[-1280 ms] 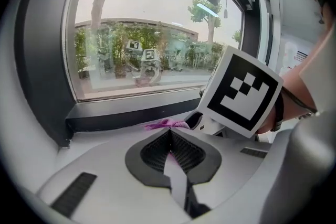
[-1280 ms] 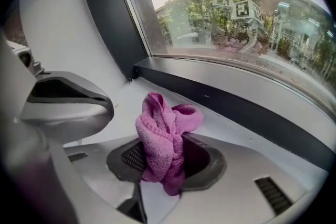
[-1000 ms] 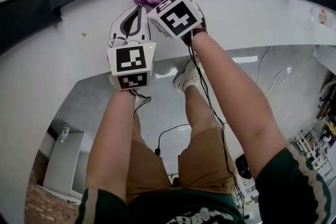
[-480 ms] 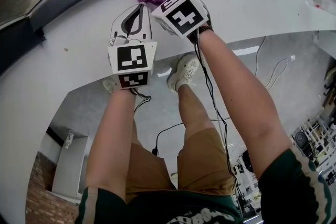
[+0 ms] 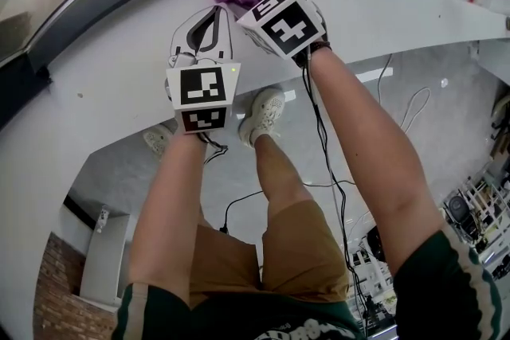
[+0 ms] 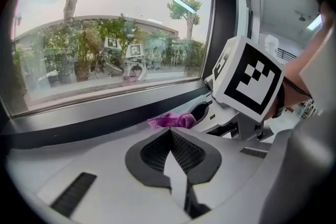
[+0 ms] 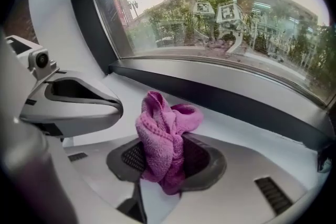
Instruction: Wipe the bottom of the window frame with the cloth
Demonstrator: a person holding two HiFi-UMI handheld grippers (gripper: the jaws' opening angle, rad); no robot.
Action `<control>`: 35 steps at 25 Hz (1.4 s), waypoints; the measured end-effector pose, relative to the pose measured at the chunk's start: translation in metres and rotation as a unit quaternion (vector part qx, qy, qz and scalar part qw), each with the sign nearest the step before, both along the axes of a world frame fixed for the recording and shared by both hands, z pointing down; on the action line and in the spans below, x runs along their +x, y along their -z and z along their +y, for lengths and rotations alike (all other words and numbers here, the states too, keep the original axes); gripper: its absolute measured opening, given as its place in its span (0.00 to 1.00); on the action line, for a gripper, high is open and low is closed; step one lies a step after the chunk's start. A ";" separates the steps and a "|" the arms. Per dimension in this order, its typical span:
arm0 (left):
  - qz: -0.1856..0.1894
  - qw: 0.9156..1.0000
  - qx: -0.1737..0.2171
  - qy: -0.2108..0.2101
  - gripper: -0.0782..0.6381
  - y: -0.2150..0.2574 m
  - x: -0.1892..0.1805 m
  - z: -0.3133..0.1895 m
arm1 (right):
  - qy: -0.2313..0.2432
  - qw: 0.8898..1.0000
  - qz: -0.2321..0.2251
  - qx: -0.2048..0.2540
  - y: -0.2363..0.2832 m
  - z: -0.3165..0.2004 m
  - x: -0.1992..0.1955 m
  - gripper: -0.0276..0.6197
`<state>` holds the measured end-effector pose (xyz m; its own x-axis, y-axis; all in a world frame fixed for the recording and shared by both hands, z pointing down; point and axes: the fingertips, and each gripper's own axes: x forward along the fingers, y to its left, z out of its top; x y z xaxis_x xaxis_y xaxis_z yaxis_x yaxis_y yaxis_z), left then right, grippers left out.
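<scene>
Pinching purple cloth (image 7: 159, 122), right tool (image 7: 168, 150), cloth's lower end hidden

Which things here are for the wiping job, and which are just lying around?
For the job:
purple cloth, clamped in the right gripper
dark bottom strip of the window frame

Just around:
left gripper, shut on nothing
cables on the floor

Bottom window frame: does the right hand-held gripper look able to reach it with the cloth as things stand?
Probably yes. The right hand-held gripper is shut on the cloth, which sticks out ahead, and the sill before the dark frame looks bare. The left hand-held gripper sits aside.
</scene>
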<state>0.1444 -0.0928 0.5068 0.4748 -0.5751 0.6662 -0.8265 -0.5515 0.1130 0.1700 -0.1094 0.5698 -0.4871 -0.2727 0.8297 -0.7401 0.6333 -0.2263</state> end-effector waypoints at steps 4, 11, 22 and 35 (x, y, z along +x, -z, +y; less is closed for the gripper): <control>0.002 1.000 0.002 -0.014 0.12 0.002 0.030 -0.003 | -0.005 1.000 0.010 0.004 0.001 -0.004 0.034 0.29; 0.008 0.999 0.008 -0.039 0.12 0.015 0.060 -0.002 | -0.016 0.999 0.028 0.013 0.017 -0.003 0.072 0.29; 0.012 0.997 0.012 -0.080 0.12 0.013 0.125 -0.004 | -0.050 0.997 0.051 0.021 0.020 -0.006 0.156 0.29; 0.027 0.994 0.018 -0.105 0.12 0.021 0.180 0.001 | -0.133 0.983 0.118 0.047 0.020 -0.007 0.246 0.30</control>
